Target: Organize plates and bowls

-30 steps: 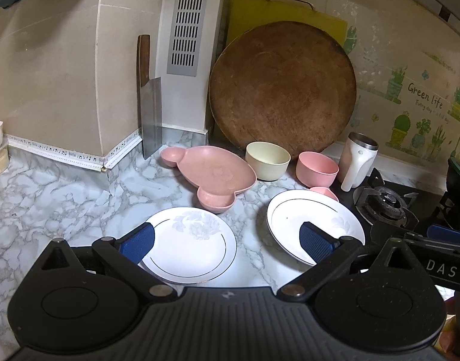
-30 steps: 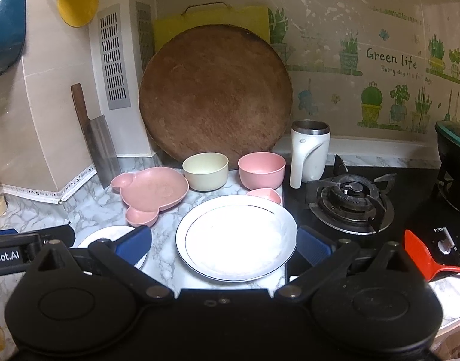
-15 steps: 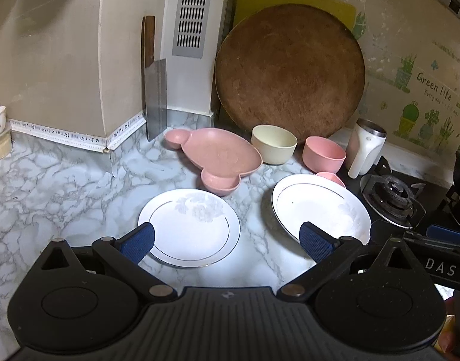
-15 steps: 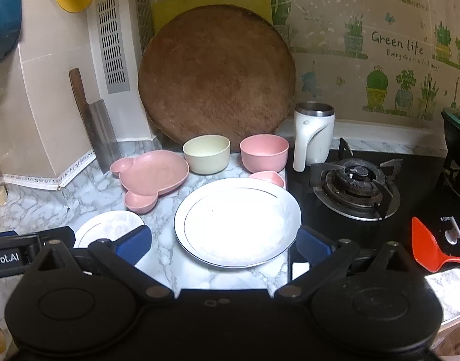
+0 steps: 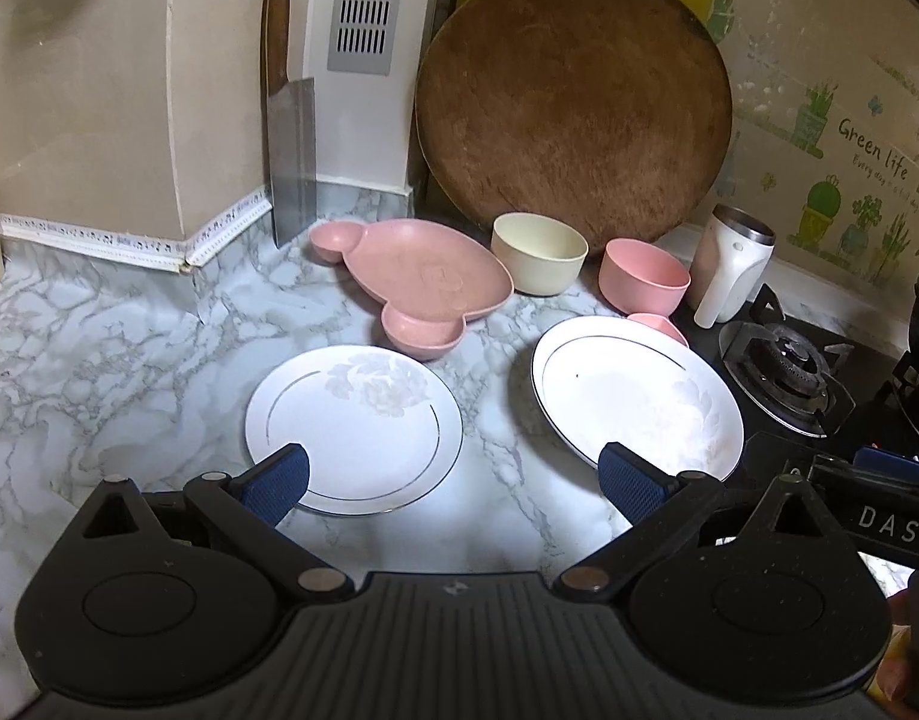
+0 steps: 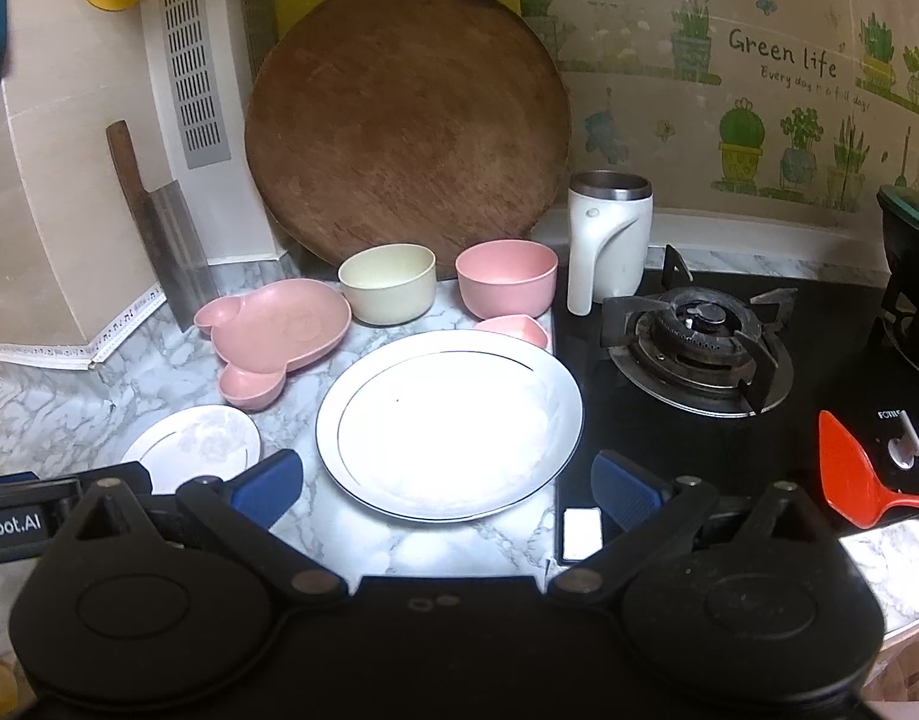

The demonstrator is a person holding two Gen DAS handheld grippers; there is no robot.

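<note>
Two white plates lie on the marble counter: a small flowered plate [image 5: 354,426] [image 6: 195,444] on the left and a large rimmed plate [image 5: 636,393] [image 6: 450,420] on the right. Behind them sit a pink bear-shaped dish [image 5: 423,285] [image 6: 279,327], a cream bowl [image 5: 540,252] [image 6: 389,282], a pink bowl [image 5: 642,282] [image 6: 507,279] and a small pink dish [image 5: 660,324] [image 6: 516,327]. My left gripper [image 5: 453,483] stands open over the small plate's near edge. My right gripper [image 6: 447,483] stands open over the large plate's near rim. Neither holds anything.
A round wooden board [image 5: 573,102] leans on the back wall, a cleaver [image 5: 291,144] stands to its left. A white mug [image 6: 606,240] sits by the gas burner [image 6: 696,336]. A red spatula [image 6: 849,480] lies on the black hob at right.
Both grippers have risen and tilted down, so the plates and bowls sit lower and nearer in view. Nothing on the counter has moved, and both grippers stay open.
</note>
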